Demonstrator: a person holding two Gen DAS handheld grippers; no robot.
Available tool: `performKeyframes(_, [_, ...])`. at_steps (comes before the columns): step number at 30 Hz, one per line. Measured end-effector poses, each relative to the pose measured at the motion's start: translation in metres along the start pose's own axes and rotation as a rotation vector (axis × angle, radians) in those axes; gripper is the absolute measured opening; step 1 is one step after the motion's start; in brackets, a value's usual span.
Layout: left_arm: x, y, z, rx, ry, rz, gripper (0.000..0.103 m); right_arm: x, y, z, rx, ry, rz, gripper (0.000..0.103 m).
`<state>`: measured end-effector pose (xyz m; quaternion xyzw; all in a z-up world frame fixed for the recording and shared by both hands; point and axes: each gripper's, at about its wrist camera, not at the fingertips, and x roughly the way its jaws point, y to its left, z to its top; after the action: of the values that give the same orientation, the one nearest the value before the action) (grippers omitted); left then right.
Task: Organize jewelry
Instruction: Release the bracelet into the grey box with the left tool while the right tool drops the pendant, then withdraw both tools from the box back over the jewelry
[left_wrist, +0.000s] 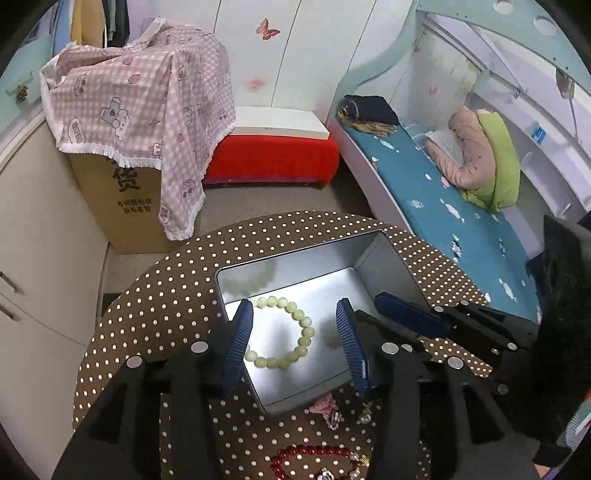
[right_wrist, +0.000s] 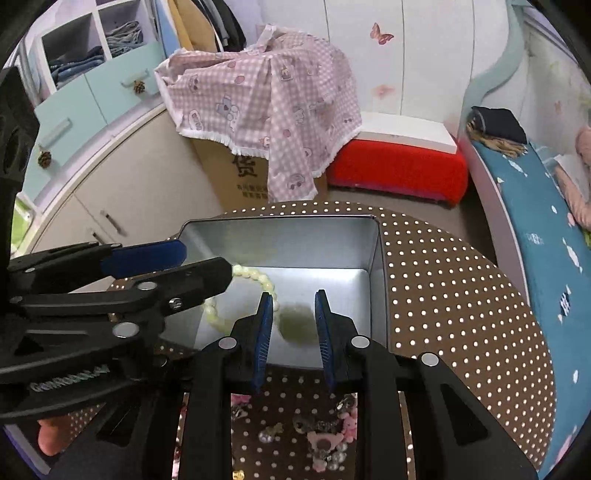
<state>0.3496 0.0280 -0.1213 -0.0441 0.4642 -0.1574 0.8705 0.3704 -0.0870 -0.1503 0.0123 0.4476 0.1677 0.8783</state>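
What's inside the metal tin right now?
In the tin, one pale green bead bracelet lies flat on the floor. The left gripper and right gripper, both open and empty, cover the near corners, so smaller pieces there can't be excluded.

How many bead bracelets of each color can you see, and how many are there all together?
Pale green bead bracelet, in the metal tin: 1
Red bead bracelet, on the dotted tablecloth: 1
Total: 2
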Motion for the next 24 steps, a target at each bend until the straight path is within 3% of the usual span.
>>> performKeyframes(3, [-0.011, 0.001, -0.003, -0.007, -0.021, 0.017, 0.052, -0.007, -0.001, 0.000, 0.009, -0.008, 0.000, 0.025])
performKeyframes(5, [-0.020, 0.003, -0.006, -0.011, -0.036, 0.017, 0.052, -0.014, -0.003, -0.002, 0.021, -0.017, 0.005, 0.037])
performKeyframes(6, [-0.025, 0.004, -0.008, -0.015, -0.043, 0.021, 0.053, -0.019, -0.004, -0.003, 0.028, -0.031, -0.002, 0.048])
performKeyframes(7, [-0.030, 0.004, -0.012, -0.017, -0.053, 0.038, 0.055, -0.026, -0.004, -0.004, 0.030, -0.046, -0.007, 0.049])
performKeyframes(16, [-0.076, -0.002, -0.070, -0.002, -0.153, 0.146, 0.061, -0.090, -0.008, -0.038, 0.014, -0.148, -0.067, 0.049])
performKeyframes(24, [-0.065, -0.008, -0.134, 0.016, -0.092, 0.189, 0.061, -0.110, -0.019, -0.094, 0.037, -0.145, -0.116, 0.053])
